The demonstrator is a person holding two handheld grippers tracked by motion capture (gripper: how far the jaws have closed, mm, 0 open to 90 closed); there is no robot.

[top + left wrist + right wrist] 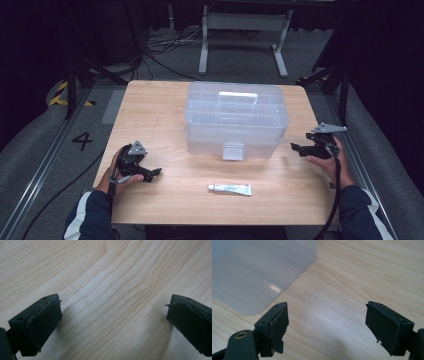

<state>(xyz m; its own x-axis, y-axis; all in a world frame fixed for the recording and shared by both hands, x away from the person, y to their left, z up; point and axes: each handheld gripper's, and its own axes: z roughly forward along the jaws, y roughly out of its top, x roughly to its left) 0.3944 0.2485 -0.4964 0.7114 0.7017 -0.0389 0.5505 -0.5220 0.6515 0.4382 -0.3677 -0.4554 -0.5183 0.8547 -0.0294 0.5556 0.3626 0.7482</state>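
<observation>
From up high, a small white tube [230, 189] lies flat near the front of the wooden table [150, 115], long side running left to right (cap end to the left), with a big clear plastic box [236, 119] behind it and the left gripper [150, 173] and right gripper [299, 148] well apart from it. Looking along the left gripper [113, 312], its jaws are spread wide over bare wood. Looking along the right gripper [327, 322], its jaws are wide too, with a corner of the clear box [257, 272] just ahead.

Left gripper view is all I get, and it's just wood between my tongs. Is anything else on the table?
Observer: Yes, a big clear plastic box sits in the middle of the table.
Operator: Is it open?
Observer: No, its lid is down, with a front latch.
Operator: Anything small?
Observer: A white tube lies flat near the front edge, right of your left tongs.
Operator: And my other tongs?
Observer: The right tongs are open, empty, beside the box.
</observation>
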